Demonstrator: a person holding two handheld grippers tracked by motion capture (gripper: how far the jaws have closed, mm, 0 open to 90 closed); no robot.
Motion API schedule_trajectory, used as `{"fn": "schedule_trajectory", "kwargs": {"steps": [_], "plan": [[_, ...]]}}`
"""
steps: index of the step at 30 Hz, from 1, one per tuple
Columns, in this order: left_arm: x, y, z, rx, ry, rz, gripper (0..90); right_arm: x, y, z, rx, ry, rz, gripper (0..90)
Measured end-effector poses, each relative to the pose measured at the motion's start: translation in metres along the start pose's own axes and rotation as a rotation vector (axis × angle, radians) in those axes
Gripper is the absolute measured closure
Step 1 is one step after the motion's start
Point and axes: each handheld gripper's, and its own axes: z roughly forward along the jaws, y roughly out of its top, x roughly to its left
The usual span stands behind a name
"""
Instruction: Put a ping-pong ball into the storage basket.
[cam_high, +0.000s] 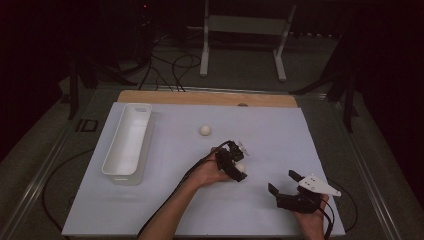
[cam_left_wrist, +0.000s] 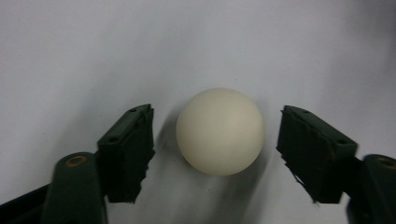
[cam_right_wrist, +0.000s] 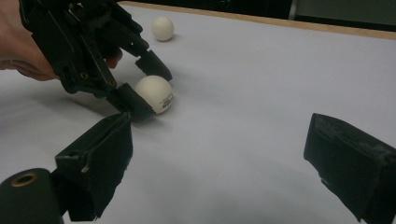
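While the ball (cam_left_wrist: 219, 131) (round — no long axis) sits ungripped, left hand-held gripper (cam_left_wrist: 215, 156) gapes.

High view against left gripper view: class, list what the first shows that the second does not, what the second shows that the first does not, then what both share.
High view alone: the white bin at the table's left, a second ball lying free, the right gripper with jaws apart. Left gripper view alone: small gaps between the near ball and each black pad. Shared: the left gripper around that ball, and the white table.
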Motion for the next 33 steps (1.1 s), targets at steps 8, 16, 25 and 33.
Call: {"fn": "schedule_trajectory", "kwargs": {"steps": [8, 16, 25, 33], "plan": [[0.0002, -0.0006, -0.0007, -0.002, -0.016, 0.01, 50.6, 0.0003, -0.0001, 0.0, 0.002, 0.0, 0.0, 7.6], [-0.0003, -0.0001, -0.0024, 0.005, -0.011, 0.015, 51.0, 0.0002, -0.0002, 0.0003, 0.003, 0.0, -0.001, 7.6], [-0.0025, 0.0008, -0.0038, 0.0, -0.016, 0.019, 51.0, 0.0002, -0.0002, 0.0004, 0.003, 0.001, -0.001, 7.6], [-0.0027, 0.0011, -0.0057, -0.003, -0.014, 0.021, 51.1, 0.0004, -0.0003, 0.0006, 0.005, 0.001, 0.001, 7.6]]}}
